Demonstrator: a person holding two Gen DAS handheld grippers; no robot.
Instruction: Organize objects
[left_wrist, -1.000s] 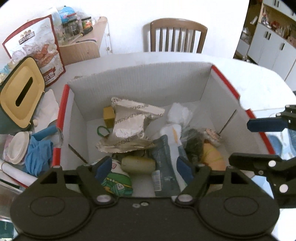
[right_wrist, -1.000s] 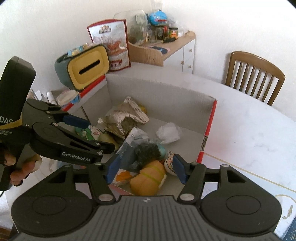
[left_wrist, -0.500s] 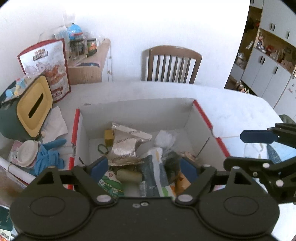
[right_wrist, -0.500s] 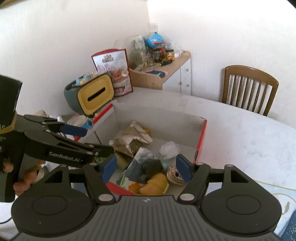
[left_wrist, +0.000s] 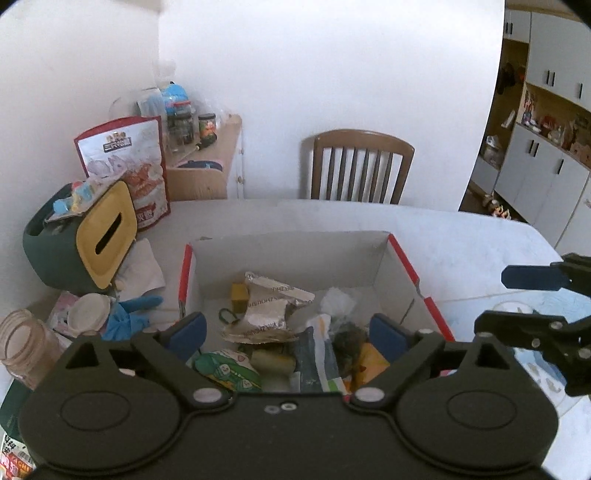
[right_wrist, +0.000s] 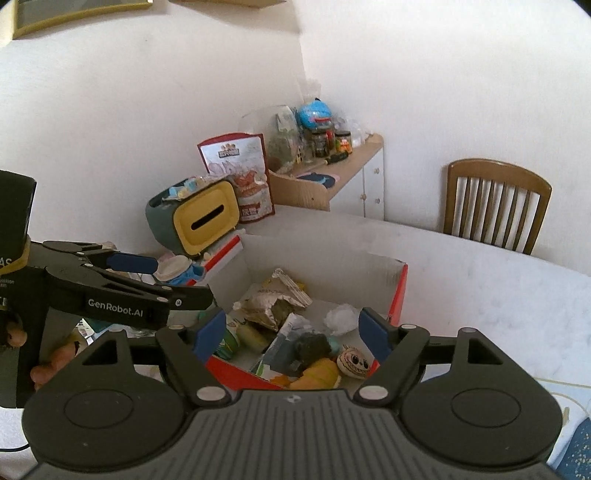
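Note:
A red-edged white cardboard box (left_wrist: 291, 254) (right_wrist: 400, 291) sits on the white table, filled with several items: a crumpled foil bag (left_wrist: 271, 308) (right_wrist: 275, 304), a green snack pack (left_wrist: 229, 371), a dark pouch (left_wrist: 308, 354), a white wad (right_wrist: 340, 317), a yellow toy (right_wrist: 319, 373) and a round grinning face toy (right_wrist: 352, 362). My left gripper (left_wrist: 286, 326) hangs open above the box's near side, holding nothing. My right gripper (right_wrist: 293, 330) is open too, high over the box's near right corner, with nothing between its fingers.
Left of the box stand a green and yellow tissue holder (left_wrist: 81, 240), a red snack bag (left_wrist: 125, 166), a blue glove (left_wrist: 129, 317), a white lid (left_wrist: 86, 312) and a glass jar (left_wrist: 22, 347). A wooden chair (left_wrist: 356, 166) and a cluttered side cabinet (right_wrist: 325, 173) sit behind the table.
Both grippers have lifted up and drawn back from the box, which now looks smaller and lower. Both stay open. The box's contents have not moved.

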